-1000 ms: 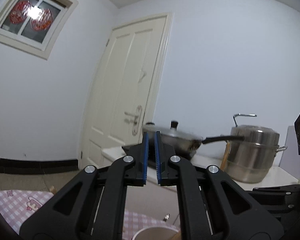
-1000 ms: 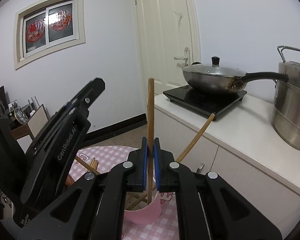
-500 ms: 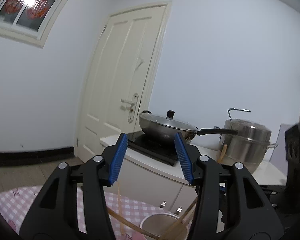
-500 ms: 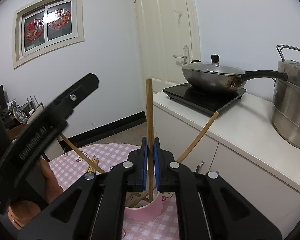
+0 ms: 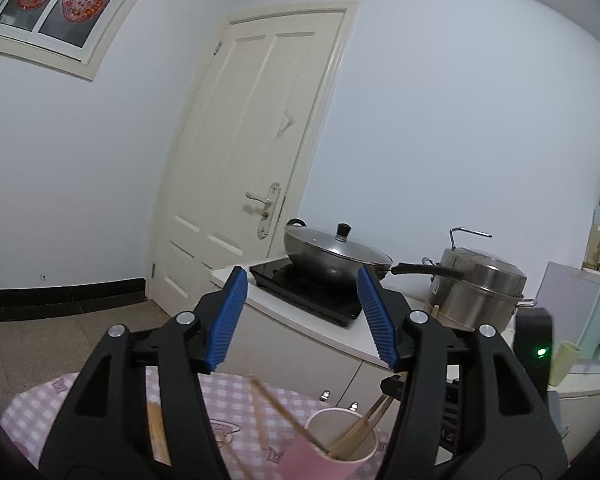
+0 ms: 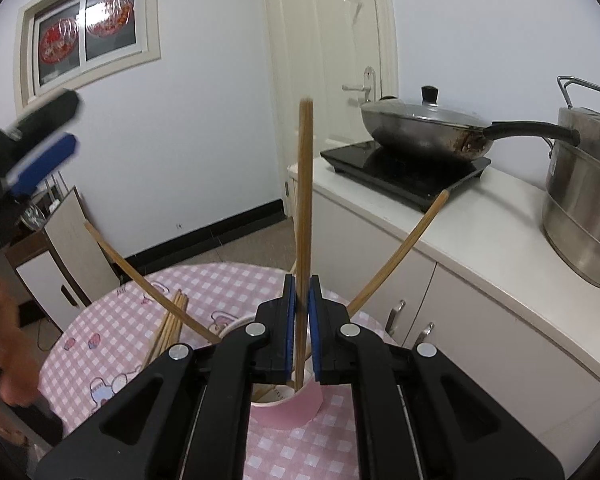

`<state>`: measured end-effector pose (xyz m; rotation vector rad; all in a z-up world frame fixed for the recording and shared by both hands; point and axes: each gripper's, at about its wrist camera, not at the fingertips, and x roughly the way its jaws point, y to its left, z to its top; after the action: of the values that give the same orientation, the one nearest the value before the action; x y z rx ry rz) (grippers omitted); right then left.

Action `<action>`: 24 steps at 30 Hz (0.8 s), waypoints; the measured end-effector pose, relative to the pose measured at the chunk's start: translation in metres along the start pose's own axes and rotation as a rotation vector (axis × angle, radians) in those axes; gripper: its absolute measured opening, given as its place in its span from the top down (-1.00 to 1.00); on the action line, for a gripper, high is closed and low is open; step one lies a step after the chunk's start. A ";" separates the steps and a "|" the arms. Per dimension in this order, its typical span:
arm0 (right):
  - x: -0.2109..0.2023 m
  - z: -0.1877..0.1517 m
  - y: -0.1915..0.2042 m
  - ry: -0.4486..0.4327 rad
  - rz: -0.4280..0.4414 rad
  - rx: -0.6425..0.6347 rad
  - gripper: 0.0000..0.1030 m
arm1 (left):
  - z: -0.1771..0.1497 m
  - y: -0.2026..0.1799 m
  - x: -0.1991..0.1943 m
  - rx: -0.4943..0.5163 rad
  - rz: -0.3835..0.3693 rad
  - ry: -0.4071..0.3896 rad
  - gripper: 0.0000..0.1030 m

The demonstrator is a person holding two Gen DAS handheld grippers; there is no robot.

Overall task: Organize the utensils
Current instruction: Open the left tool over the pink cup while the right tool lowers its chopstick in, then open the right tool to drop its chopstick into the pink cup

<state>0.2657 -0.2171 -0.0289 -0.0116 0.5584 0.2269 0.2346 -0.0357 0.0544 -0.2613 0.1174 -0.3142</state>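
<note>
My right gripper (image 6: pixel 301 292) is shut on an upright wooden chopstick (image 6: pixel 305 200) whose lower end stands inside a pink paper cup (image 6: pixel 284 404) on the checked tablecloth. Two more chopsticks lean out of the cup, one to the left (image 6: pixel 148 280) and one to the right (image 6: pixel 400 252). A bundle of loose chopsticks (image 6: pixel 168 328) lies on the cloth left of the cup. My left gripper (image 5: pixel 300 312) is open and empty, raised above the cup (image 5: pixel 332 440), which shows chopsticks inside. It appears blurred at the left edge of the right wrist view (image 6: pixel 40 152).
A round table with a pink checked cloth (image 6: pixel 112 344) holds everything. A white counter (image 6: pixel 480 224) stands close to the right with an induction hob, a lidded wok (image 6: pixel 420 120) and a steel steamer pot (image 6: pixel 584 200). A white door (image 5: pixel 252 160) is behind. A hand (image 6: pixel 4 344) is at left.
My left gripper opened from shut and tilted down, bringing the cup and table into its view. My right gripper stayed shut on the upright chopstick over the cup.
</note>
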 end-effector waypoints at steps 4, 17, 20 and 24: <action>-0.003 -0.002 0.004 0.011 -0.002 -0.003 0.83 | 0.009 0.016 -0.017 -0.014 0.018 0.002 -0.19; -0.011 -0.018 0.016 0.048 -0.026 -0.018 0.51 | -0.002 0.092 -0.033 -0.075 0.176 0.148 -0.24; -0.015 -0.023 0.018 0.048 -0.020 -0.017 0.51 | -0.019 0.104 -0.017 -0.076 0.239 0.250 -0.24; -0.019 -0.034 0.024 0.052 -0.001 -0.035 0.51 | -0.052 0.119 0.007 -0.074 0.293 0.407 -0.24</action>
<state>0.2265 -0.1998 -0.0466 -0.0514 0.6065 0.2361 0.2678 0.0595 -0.0282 -0.2469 0.5645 -0.0677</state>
